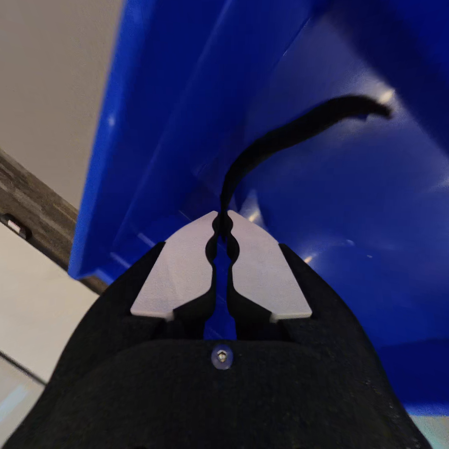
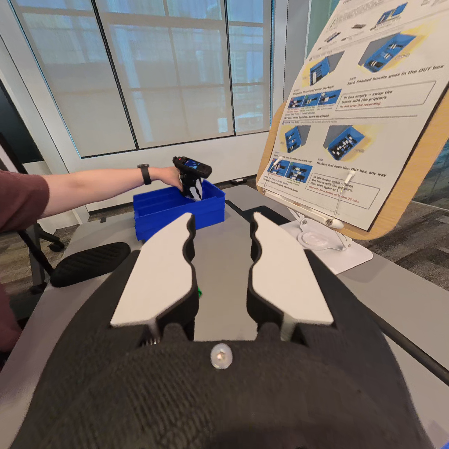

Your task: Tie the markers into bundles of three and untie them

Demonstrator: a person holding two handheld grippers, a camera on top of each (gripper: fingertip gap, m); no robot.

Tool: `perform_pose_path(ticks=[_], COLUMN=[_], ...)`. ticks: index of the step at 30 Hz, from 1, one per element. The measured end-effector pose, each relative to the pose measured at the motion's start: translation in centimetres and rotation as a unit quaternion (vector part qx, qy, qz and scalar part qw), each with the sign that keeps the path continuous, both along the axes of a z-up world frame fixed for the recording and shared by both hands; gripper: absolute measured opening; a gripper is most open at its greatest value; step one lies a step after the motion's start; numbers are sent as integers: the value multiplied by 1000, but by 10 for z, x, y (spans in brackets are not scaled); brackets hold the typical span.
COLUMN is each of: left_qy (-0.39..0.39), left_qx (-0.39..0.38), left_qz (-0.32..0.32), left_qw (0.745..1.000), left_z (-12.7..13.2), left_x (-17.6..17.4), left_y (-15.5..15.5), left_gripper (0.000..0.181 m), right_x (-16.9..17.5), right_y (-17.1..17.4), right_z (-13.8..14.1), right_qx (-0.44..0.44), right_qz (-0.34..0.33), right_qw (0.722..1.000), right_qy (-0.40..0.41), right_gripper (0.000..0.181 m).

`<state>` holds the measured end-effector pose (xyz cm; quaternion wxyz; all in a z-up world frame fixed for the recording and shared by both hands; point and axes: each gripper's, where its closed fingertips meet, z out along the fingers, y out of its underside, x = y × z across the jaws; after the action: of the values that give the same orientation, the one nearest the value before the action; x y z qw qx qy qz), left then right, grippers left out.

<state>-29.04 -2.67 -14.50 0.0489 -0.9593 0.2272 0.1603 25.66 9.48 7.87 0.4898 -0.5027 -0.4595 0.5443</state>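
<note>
My left gripper [image 1: 223,213] is shut on a black tie strap [image 1: 279,136], which curves up and to the right from its fingertips inside a blue box [image 1: 170,121]. In the right wrist view the left gripper [image 2: 194,192] reaches down into the blue box [image 2: 167,213] on the grey table, held by a person's hand. My right gripper [image 2: 222,218] is open and empty, held above the table nearer the front. No markers show in either view. A small green thing [image 2: 199,291] peeks out beside the right gripper's left finger.
An instruction board [image 2: 352,116] leans on a white stand [image 2: 328,245] at the table's right. A chair armrest [image 2: 90,262] sits at the table's left edge. A person's arm [image 2: 97,184] stretches across from the left. Windows stand behind. Across from one pair of fingers to the other is roughly 60 centimetres.
</note>
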Motion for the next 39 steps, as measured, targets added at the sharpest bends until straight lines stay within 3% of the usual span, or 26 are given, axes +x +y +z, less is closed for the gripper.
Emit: perform_pose_path(ticks=[4,8,11,16,22,27,30,35,39], left_qy=[-9,-23,-73,-113,-144,-139,-154,-176,-147], left_qx=[81,145,144,93,27,21,43,109,55], left_qz=[-31,-97,-148,-179,-180,-190,-175,-207,-246], left_qw=[996,984,976,973,973,972,971,956,957], left_z=[64,131,142,96,27,3,8,32,-6], left_x=[42,127,210,308,372,386,383,370,359], left_y=[-3,5,17,50,80,94,89,46,10], left_gripper=[2,2,2,1,1,3,33,44,35], right_x=[8,13,13,12,13,13,14,11,-1], right_y=[-5,-13,-18,-25,-20,-14,-13,-16,-25], right_z=[15,28,31,32,29,23,20,5,-7], right_qx=[2,5,9,10,-5,-10,-13,-7,-6], right_qz=[7,17,24,38,43,41,46,62,89], right_qw=[1000,998,998,997,997,997,998,998,996], right_qy=[30,55,59,61,66,59,51,8,-19], right_gripper=[44,44,43,43,43,44,45,45,45])
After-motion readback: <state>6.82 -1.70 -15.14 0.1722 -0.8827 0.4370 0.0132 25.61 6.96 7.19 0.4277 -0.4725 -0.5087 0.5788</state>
